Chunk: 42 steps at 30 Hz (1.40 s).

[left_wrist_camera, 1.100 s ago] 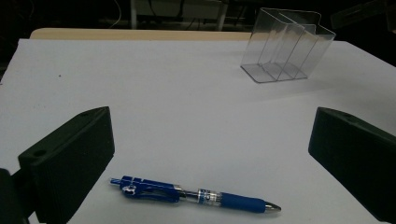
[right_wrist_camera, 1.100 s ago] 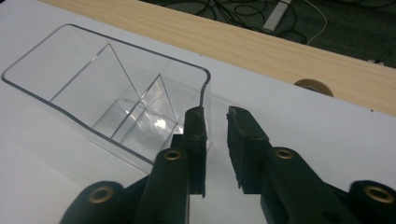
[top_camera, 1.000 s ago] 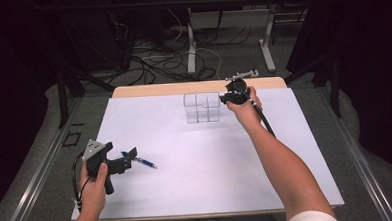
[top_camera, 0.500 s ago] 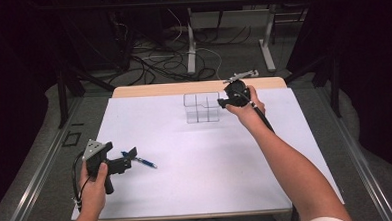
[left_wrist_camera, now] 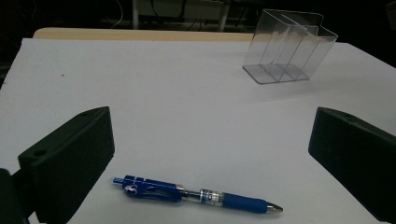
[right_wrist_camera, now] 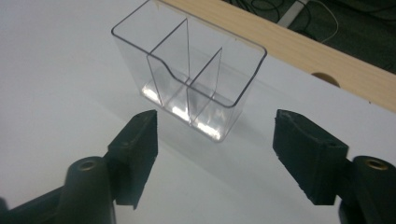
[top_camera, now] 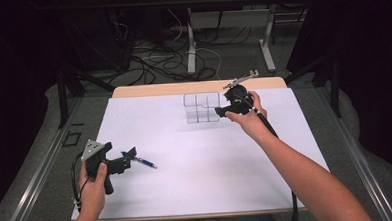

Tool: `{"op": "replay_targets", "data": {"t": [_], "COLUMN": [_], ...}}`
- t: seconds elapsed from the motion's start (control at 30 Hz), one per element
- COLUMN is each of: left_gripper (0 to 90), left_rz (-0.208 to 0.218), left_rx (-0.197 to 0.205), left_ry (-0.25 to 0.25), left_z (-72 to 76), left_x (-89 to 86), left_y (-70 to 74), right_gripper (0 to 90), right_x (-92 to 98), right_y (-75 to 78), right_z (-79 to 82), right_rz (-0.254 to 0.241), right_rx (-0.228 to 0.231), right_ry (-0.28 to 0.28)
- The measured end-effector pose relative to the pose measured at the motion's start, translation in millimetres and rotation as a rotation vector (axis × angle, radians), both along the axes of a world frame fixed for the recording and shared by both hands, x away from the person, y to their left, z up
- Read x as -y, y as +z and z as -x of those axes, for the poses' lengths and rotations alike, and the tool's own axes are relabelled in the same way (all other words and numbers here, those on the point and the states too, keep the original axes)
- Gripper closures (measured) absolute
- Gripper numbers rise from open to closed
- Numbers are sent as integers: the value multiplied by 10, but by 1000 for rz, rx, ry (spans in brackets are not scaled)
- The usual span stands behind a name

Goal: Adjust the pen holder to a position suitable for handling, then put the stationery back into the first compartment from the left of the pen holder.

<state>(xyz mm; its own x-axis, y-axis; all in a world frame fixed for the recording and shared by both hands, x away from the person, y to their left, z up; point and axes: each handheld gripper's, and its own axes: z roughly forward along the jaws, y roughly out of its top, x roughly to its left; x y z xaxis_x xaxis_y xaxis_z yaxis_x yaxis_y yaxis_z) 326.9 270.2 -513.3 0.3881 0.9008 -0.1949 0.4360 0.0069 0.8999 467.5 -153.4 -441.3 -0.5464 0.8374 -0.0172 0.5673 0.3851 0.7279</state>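
A clear plastic organizer with several compartments stands upright and empty at the back middle of the white sheet. My right gripper hovers just right of it. In the right gripper view the organizer sits just beyond the right gripper; its jaws have just been opening and stand apart with nothing between them. A blue pen lies flat at the front left. My left gripper is open right beside it. In the left gripper view the pen lies between the wide jaws of the left gripper, untouched.
A bare wooden strip of the table runs along the far edge, with a round hole in it. Beyond the table are floor cables and desk legs. Metal rails flank both sides.
The right gripper has drawn back a little from the organizer's right side, toward the person, with its jaws wider apart. The left gripper, pen and organizer have not moved.
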Motion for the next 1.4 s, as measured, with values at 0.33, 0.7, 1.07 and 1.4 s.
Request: {"op": "replay_targets", "data": {"t": [0.33, 0.7, 1.07, 1.4], "left_gripper": [1, 1, 1, 10], "left_rz": [15, 41, 64, 73], "left_rx": [-12, -21, 7, 13], "left_ry": [-10, 2, 7, 35], "left_z": [3, -16, -3, 13], "left_x": [3, 15, 15, -45], "left_y": [-8, 12, 68, 88], "right_gripper": [30, 0, 70, 243], "right_x": [-27, -246, -630, -821], "right_y": [-41, -248, -414, -478], "right_z": [197, 409, 553, 587], "right_rz": [-72, -65, -47, -10], "right_rx": [-8, -3, 14, 11], "right_ry": [-29, 41, 143, 200]}}
